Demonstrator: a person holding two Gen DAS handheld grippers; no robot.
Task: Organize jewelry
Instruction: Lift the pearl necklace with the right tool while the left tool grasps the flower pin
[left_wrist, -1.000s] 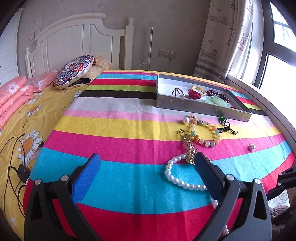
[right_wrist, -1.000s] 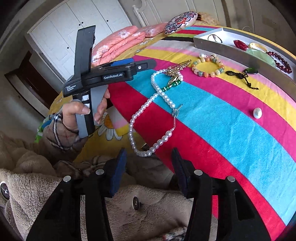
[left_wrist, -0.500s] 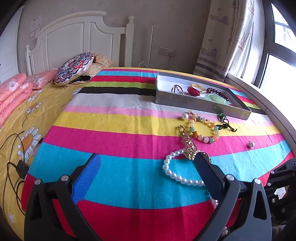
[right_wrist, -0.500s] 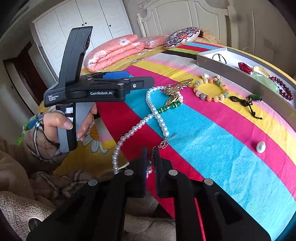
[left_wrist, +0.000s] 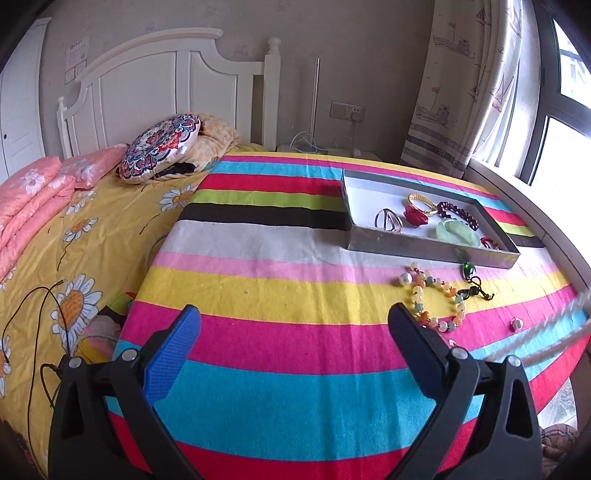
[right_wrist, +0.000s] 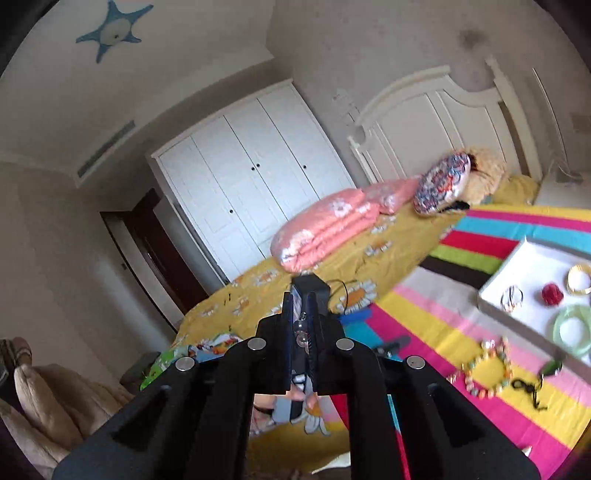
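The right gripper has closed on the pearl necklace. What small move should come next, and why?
Probably carry it over the grey tray and lower it in: the right gripper pinches pearls, and the pearl necklace hangs above the cloth.

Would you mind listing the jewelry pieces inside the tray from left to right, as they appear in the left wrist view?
Inside the tray: silver ring piece → red ornament → green jade bangle. The gold bangle and dark red bead bracelet sit further back and overlap these in the order, so I leave them out.
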